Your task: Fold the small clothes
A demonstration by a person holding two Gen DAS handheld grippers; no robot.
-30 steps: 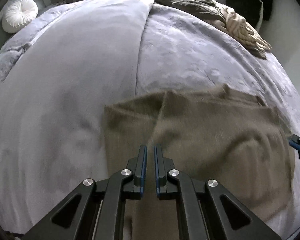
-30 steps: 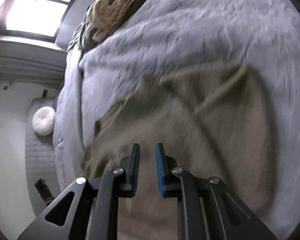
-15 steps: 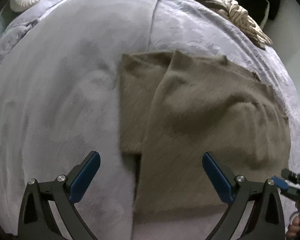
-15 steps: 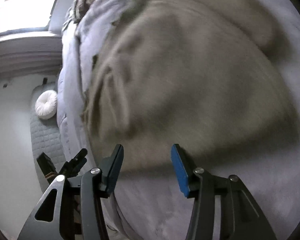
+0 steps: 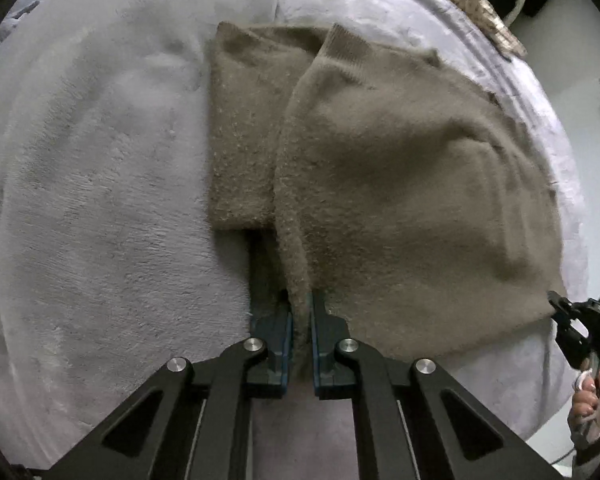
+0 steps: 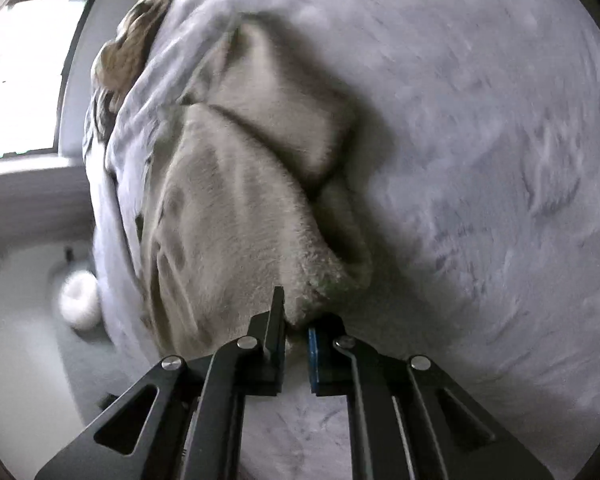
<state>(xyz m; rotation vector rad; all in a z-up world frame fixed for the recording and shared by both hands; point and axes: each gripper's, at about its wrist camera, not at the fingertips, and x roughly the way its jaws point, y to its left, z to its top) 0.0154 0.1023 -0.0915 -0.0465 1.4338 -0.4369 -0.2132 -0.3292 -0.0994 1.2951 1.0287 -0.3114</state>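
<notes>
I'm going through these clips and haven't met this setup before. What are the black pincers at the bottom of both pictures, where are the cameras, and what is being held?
No robot here: a person carries a handheld two-finger gripper in each hand, each with a wide-angle camera looking along its fingers. The left gripper is shut on the near edge of a brown sweater lying partly folded on a grey blanket. The right gripper is shut on another corner of it. The left camera also catches the right one and the hand holding it.

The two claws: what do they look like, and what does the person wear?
Both the left claw and the right claw are matte black, with triangular cut-outs, silver round bolt heads and blue pads inside the fingers. The person's hand shows a grey sleeve cuff.
</notes>
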